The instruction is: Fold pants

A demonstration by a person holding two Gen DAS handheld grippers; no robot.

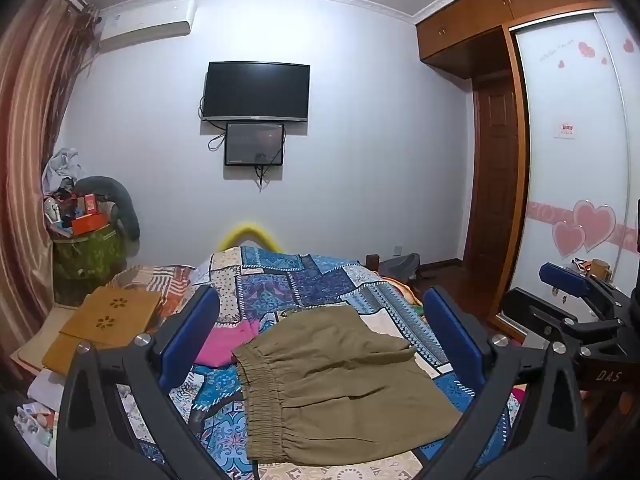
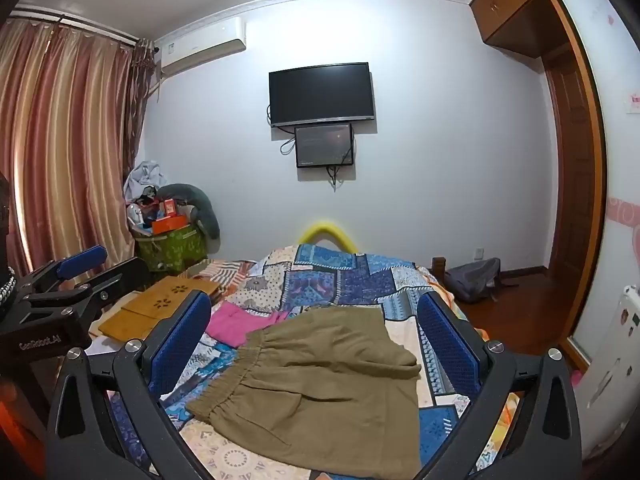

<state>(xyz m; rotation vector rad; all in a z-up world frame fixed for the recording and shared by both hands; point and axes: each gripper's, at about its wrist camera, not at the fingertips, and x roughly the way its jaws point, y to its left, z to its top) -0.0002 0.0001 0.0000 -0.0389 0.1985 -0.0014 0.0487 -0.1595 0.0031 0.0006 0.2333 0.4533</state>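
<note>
Closest to the lens, the left gripper (image 1: 320, 340) has its blue-padded fingers (image 1: 188, 336) spread wide with nothing between the pads; the right gripper (image 2: 314, 342) is the same, fingers (image 2: 448, 344) fully apart and empty. Both hover just above the near end of the bed (image 1: 280, 276), pointing slightly down.

The pants (image 1: 340, 384), an olive-khaki pair with a gathered elastic waistband, lie flat on the blue patchwork quilt (image 2: 332, 280) between the fingers in each view, waistband towards the left, touched by neither gripper. A pink garment (image 2: 244, 324) lies on the quilt just beside them, its edge tucked under the khaki cloth.

Seen from the left wrist, the right gripper's body at the frame's right edge carries the letters "DAS" (image 1: 608, 376). From the right wrist, the left gripper's black body at the left reads "GenRobot.AI" (image 2: 40, 344).

To the left of the bed lies a wooden board (image 1: 112, 316) with flower-shaped cut-outs. Beyond it stands a green bin (image 2: 172, 248) heaped with boxes. On the far wall hang a dark television (image 1: 256, 92), a smaller screen (image 1: 254, 144) under it, and an air conditioner (image 1: 148, 24) whose label is too small to read. The wardrobe door (image 1: 572, 152) bears pink hearts and a small red notice, unreadable
</note>
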